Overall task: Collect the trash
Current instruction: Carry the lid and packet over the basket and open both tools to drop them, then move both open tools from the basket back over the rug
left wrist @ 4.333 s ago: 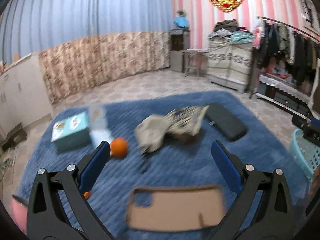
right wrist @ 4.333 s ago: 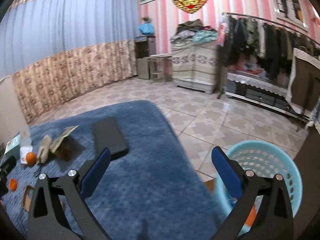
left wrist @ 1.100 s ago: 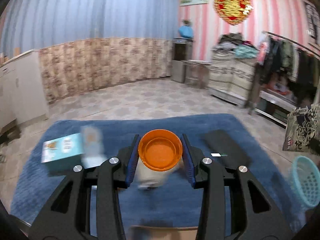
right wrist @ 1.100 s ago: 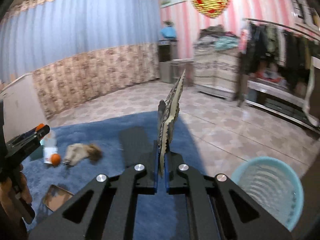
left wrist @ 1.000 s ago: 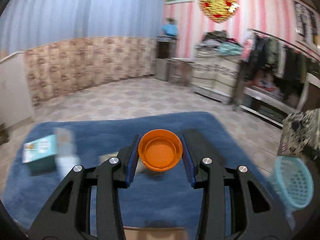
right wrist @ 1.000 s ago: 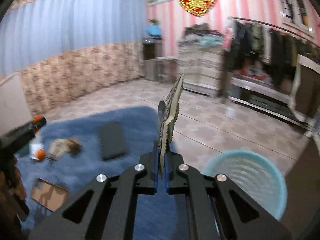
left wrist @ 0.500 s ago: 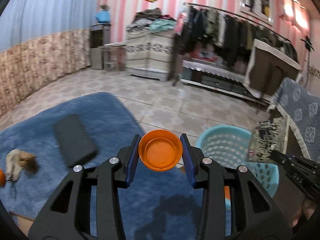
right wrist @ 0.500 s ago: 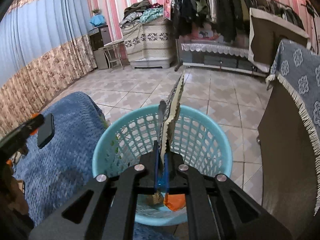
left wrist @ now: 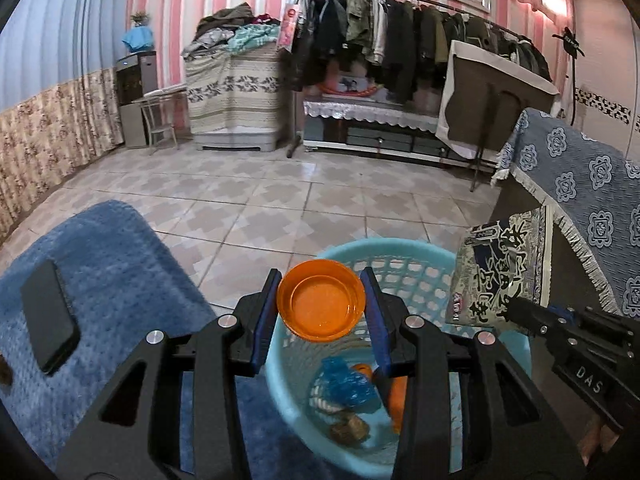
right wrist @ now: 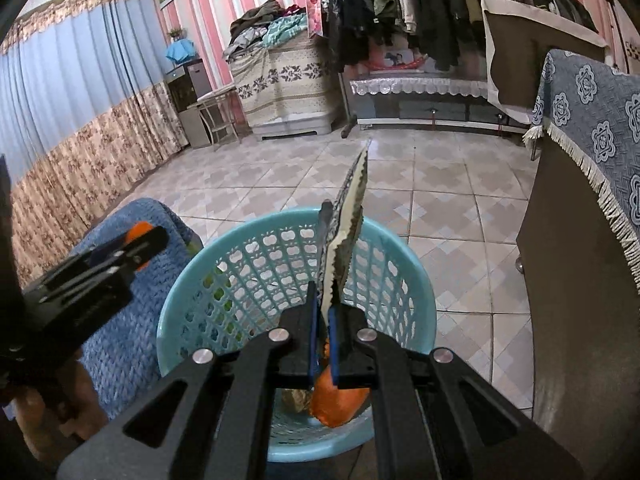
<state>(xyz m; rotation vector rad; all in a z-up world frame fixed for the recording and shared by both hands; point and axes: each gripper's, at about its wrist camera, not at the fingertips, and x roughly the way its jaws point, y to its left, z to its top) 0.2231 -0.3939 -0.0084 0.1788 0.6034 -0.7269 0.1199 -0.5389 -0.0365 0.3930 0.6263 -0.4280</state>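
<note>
A round orange lid [left wrist: 322, 306] sits between the blue pads of my left gripper [left wrist: 322, 304], just above the near rim of a light blue plastic basket [left wrist: 360, 246]. The jaws are opening; the pads still look to touch the lid, which tilts slightly. My right gripper [right wrist: 325, 320] is shut on a flat patterned wrapper [right wrist: 346, 232] that stands upright over the basket [right wrist: 416, 280]. The left wrist view shows that wrapper [left wrist: 504, 276] at the basket's right side. Inside the basket lie a blue crumpled wrapper [left wrist: 346, 386], an orange piece [right wrist: 340, 396] and a brown scrap [left wrist: 348, 426].
A blue rug [left wrist: 100, 280] lies left of the basket, with a flat black object [left wrist: 48, 316] on it. A brown cabinet under a blue patterned cloth [left wrist: 580, 200] stands close on the right. Tiled floor [left wrist: 280, 200] stretches to a clothes rack [left wrist: 400, 32] at the back.
Both grippers swung from over the rug to over the basket and sank a little. The left one carried the orange lid, the right one the wrapper.
</note>
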